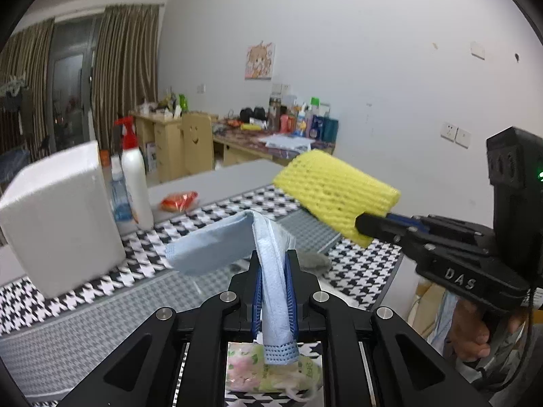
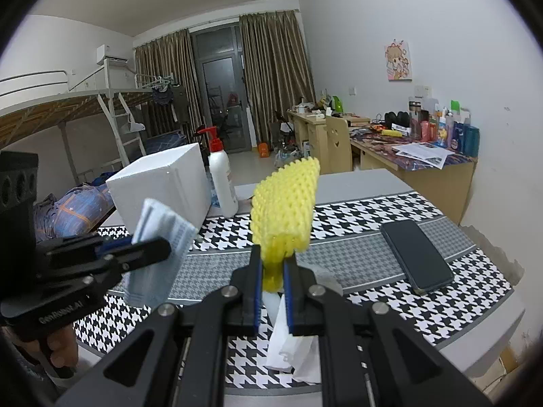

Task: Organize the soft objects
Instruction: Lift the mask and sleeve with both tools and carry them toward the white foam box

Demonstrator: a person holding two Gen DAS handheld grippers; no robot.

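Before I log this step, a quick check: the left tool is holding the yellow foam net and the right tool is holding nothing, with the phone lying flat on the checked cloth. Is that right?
Nearly. The left tool holds a blue face mask, not the net; the left wrist view shows it clamped there. The yellow foam net is in the right tool, so that tool is not empty, as the right wrist view shows. The phone does lie flat on the checked cloth.

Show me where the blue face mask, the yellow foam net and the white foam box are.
blue face mask (image 1: pixel 271 271), left wrist view, on the folded strip rising between the jaws.
yellow foam net (image 2: pixel 288 200), right wrist view, on the middle of its mesh.
white foam box (image 1: pixel 57 217), left wrist view, on its front face.
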